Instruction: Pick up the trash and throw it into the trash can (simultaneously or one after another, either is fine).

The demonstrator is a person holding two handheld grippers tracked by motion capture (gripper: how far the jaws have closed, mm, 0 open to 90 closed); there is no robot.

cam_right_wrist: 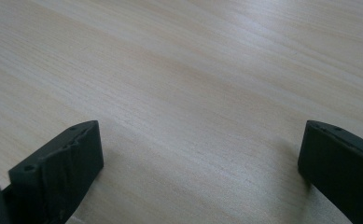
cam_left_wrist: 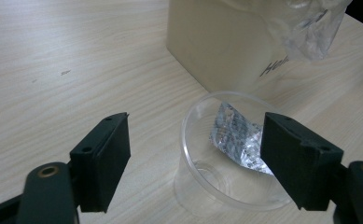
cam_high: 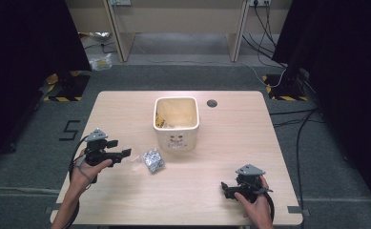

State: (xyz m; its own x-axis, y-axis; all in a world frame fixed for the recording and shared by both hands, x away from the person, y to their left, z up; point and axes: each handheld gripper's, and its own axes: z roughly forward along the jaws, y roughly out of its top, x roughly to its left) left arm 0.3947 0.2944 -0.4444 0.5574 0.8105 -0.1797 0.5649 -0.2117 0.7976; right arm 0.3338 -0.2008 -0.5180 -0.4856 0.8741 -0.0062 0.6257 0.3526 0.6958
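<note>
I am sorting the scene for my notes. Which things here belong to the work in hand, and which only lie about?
In the work:
- clear plastic cup, between the open left claw
- silver packet behind the cup
- cream bin

Lying about:
- right claw, open over bare table
- cables on the floor

Both black tongs [cam_high: 126,153] [cam_high: 225,188] carry grey three-cornered top plates, trailing black cables, and brass-ringed holes near the jaws.

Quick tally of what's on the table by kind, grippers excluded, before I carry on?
Clear plastic cup: 1
Silver foil packet: 1
Cream bin with rubbish inside: 1
Total: 3 things
</note>
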